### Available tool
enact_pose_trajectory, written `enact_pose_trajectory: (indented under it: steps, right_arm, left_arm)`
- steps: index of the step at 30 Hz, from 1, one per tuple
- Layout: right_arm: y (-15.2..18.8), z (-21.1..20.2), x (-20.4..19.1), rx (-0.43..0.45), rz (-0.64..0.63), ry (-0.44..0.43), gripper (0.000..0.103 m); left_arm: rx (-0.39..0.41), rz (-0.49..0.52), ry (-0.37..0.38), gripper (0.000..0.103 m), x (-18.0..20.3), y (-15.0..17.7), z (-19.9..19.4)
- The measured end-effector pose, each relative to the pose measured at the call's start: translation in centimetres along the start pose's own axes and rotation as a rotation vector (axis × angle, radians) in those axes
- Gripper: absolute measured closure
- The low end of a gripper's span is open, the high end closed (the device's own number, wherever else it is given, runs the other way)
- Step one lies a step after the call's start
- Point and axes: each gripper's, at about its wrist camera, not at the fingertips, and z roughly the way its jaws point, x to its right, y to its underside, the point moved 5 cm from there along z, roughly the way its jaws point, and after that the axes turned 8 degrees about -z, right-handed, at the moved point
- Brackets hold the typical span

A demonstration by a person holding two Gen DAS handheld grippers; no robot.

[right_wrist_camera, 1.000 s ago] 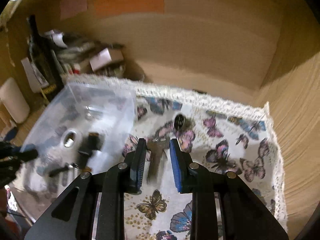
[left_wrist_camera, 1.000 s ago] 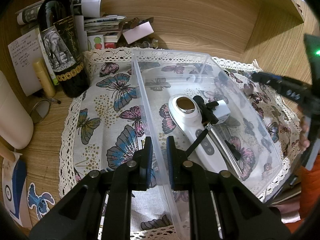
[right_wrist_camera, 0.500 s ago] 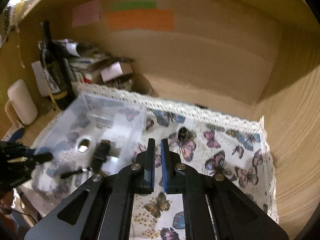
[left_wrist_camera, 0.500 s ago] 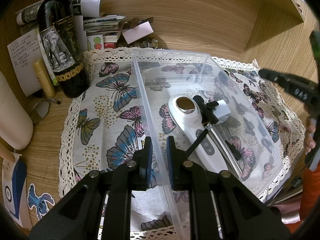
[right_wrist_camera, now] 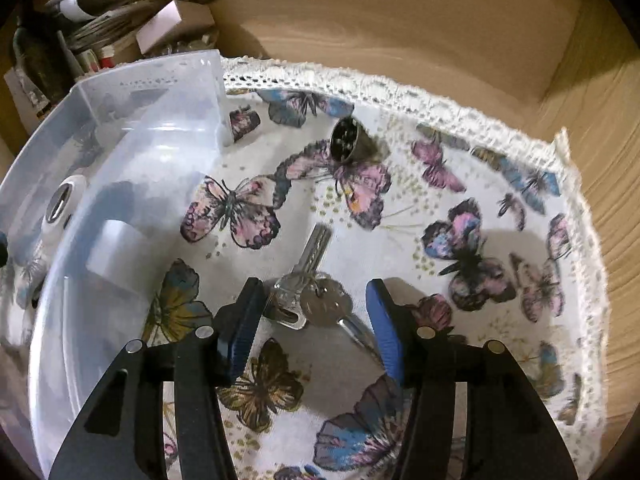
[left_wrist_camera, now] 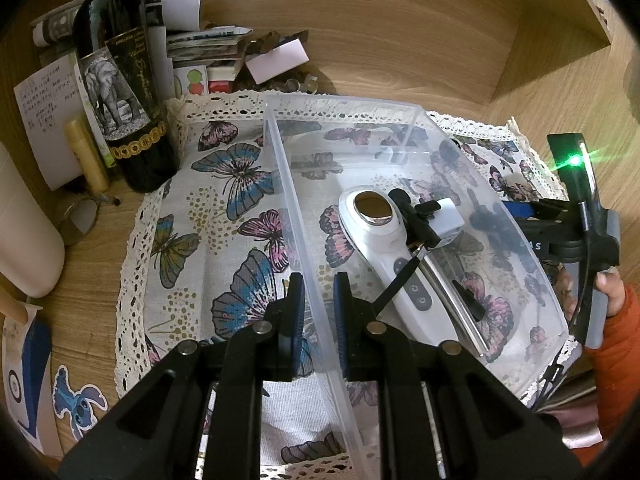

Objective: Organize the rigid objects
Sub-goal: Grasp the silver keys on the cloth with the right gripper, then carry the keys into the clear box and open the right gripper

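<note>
Left wrist view: the left gripper (left_wrist_camera: 317, 300) is clamped on the near side wall of a clear plastic bin (left_wrist_camera: 408, 110), one pad outside, one inside. The bin is set on a butterfly-print cloth (left_wrist_camera: 208, 216) over a wooden counter (left_wrist_camera: 400, 48). A white handheld device (left_wrist_camera: 386, 248) is seen lying inside the bin with a few dark bits and a metal tool crossing it. A wine bottle (left_wrist_camera: 124, 92) is parked upright off the cloth's far left corner.

Right wrist view: the right gripper (right_wrist_camera: 316, 330) is held with jaws spread wide, nothing grabbed. A bunch of keys (right_wrist_camera: 314, 286) is spotted flat on the cloth between the pads, just beside the bin. A small dark round thing (right_wrist_camera: 352, 144) is seen farther back.
</note>
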Motion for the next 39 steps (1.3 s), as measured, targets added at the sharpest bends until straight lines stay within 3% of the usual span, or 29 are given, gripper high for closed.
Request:
enact_pose_trajectory:
  steps: [2,5,6,16,29,34,39]
  right_arm:
    - [0.1,0.0,0.2,0.009,0.014,-0.020,0.060]
    - [0.4,-0.3,-0.1,0.013,0.002,-0.021,0.090]
    - [0.4,-0.4,-0.2,0.011,-0.005,-0.011,0.096]
    - [0.3,-0.9,-0.6,0.042,-0.005,0.015,0.096]
    - [-1.5,-6.9,-0.9,0.201,-0.004,0.070,0.096]
    - [-2.8,-10.5,-2.1,0.298,-0.027,0.056,0.096]
    - [-3.8,-12.9,-5.3,0.360,-0.094,-0.012,0.096]
  left_arm:
    - [-0.001,0.002,-0.002,0.089,0.1,0.0,0.1]
    - [-0.001,0.001,-0.002,0.089,0.1,0.0,0.1]
    - [-0.001,0.001,-0.002,0.089,0.1,0.0,0.1]
    - [0.000,0.001,-0.001,0.089,0.1,0.0,0.1]
    - [-0.001,0.001,-0.002,0.089,0.1,0.0,0.1]
    - [-0.001,0.002,-0.002,0.089,0.1,0.0,0.1]
    - [0.000,0.001,-0.003,0.089,0.1,0.0,0.1]
